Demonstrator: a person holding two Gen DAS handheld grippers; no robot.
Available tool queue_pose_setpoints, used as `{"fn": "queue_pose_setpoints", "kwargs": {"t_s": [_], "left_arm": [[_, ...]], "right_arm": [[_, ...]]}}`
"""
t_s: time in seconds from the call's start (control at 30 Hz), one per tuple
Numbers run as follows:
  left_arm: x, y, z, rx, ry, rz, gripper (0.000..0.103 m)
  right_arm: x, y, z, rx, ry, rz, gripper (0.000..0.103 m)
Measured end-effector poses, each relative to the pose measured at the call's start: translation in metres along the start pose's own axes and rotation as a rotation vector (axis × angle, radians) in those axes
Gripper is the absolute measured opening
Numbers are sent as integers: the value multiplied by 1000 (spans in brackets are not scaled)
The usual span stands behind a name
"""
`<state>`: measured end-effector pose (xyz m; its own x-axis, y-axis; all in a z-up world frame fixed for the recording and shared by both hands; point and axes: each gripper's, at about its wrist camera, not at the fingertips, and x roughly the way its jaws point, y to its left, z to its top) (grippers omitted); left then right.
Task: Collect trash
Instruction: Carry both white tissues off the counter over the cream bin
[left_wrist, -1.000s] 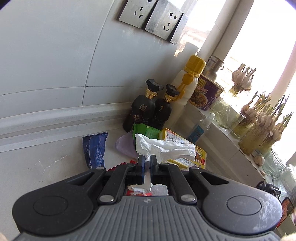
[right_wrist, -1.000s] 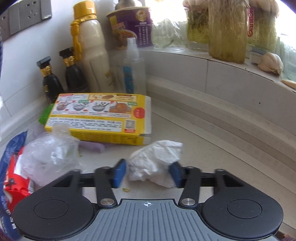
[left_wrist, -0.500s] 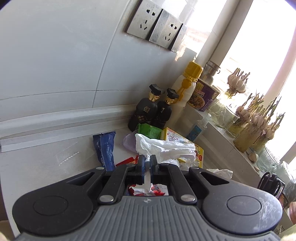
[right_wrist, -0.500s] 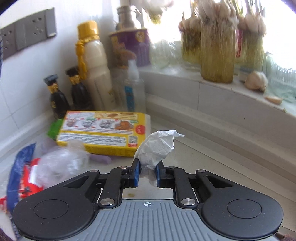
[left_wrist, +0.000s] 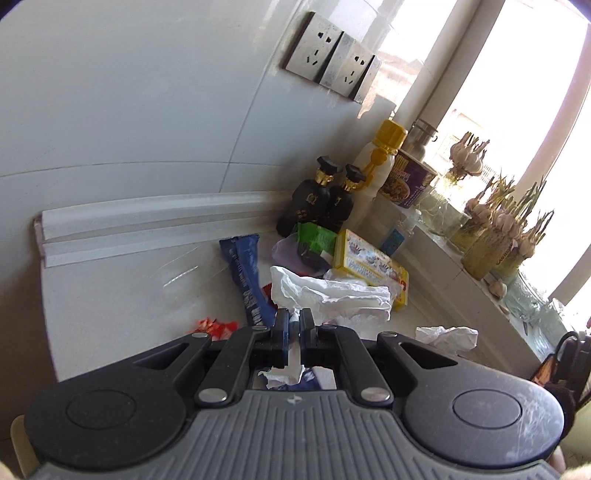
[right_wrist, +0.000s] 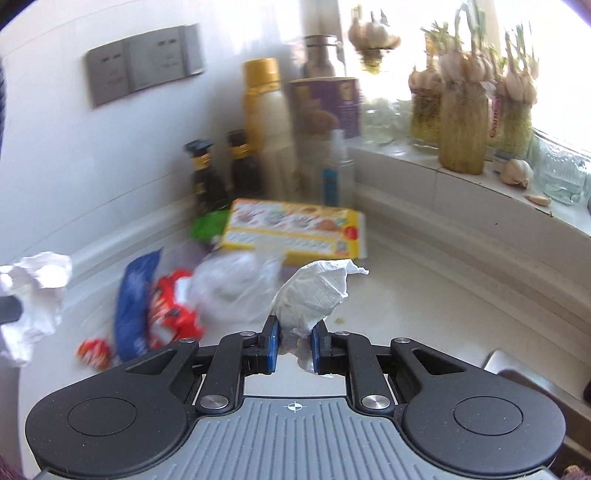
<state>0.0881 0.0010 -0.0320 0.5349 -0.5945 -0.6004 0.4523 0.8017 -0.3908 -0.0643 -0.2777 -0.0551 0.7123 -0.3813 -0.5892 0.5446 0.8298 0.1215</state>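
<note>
Two tissues, one in each gripper, held above the counter (right_wrist: 424, 295).
Our left gripper (left_wrist: 291, 328) is clamped narrow on a crumpled tissue (left_wrist: 332, 295); our right gripper (right_wrist: 293, 345) pinches a second tissue (right_wrist: 314, 295). On the counter we see a blue wrapper (left_wrist: 245, 277), red wrapper (right_wrist: 173, 306), clear bag (right_wrist: 232, 291) and yellow box (right_wrist: 295, 229).

Two dark bottles (left_wrist: 312, 199) (gold-collared), two crumpled tissues (right_wrist: 314, 295), one yellow box (right_wrist: 295, 230).

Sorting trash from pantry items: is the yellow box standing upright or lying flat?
Lying flat: the yellow box rests on its broad side, printed face up, on the counter.
</note>
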Motion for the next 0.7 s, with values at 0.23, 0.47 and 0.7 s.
{"fn": "queue_pose_setpoints", "kwargs": {"t_s": [0.23,0.47,0.7], "left_arm": [[-28,21,-13,-39,-1,14,5],[-61,46,-25,-55,-36,42,5],[-90,80,-47,-66,-33,121,5]], "right_arm": [[-31,33,-12,-70,36,70,16],[-53,80,-28,-214,79,165,16],[-67,122,-31,-305,115,237,16]]}}
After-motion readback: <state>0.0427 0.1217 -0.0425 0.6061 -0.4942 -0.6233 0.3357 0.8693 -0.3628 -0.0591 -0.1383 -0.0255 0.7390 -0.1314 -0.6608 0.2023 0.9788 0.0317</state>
